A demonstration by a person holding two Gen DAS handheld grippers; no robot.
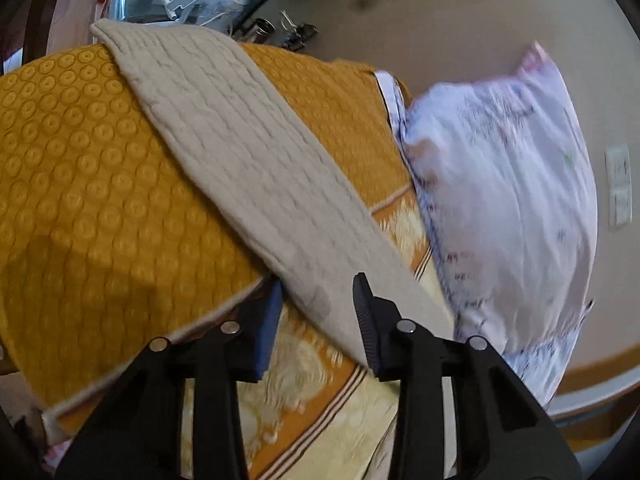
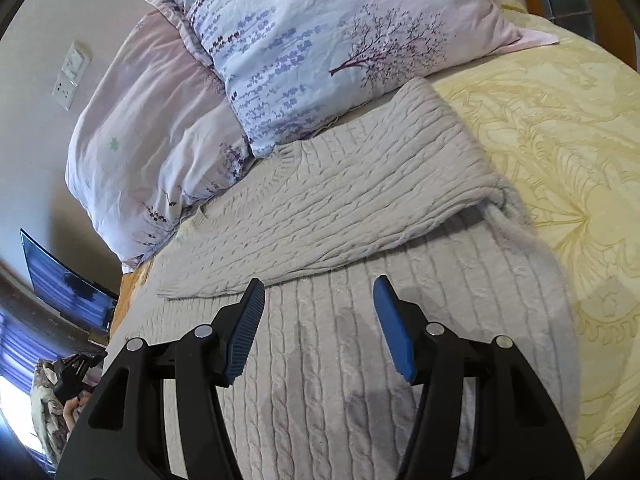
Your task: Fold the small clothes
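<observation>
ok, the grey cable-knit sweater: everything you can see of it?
The sweater is pale grey-beige cable knit, soft and thick-looking. In the right wrist view it lies flat on the yellow bedspread, one part folded across the body as a diagonal band, with a ribbed edge near the floral pillow, which seems to touch it. The right gripper hovers over it, jaws open, nothing between them. In the left wrist view a strip drapes over an orange textured cover.

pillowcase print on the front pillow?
Pale blue-white pillowcase with purple trees and lavender sprigs; clearest in the right wrist view.
</observation>
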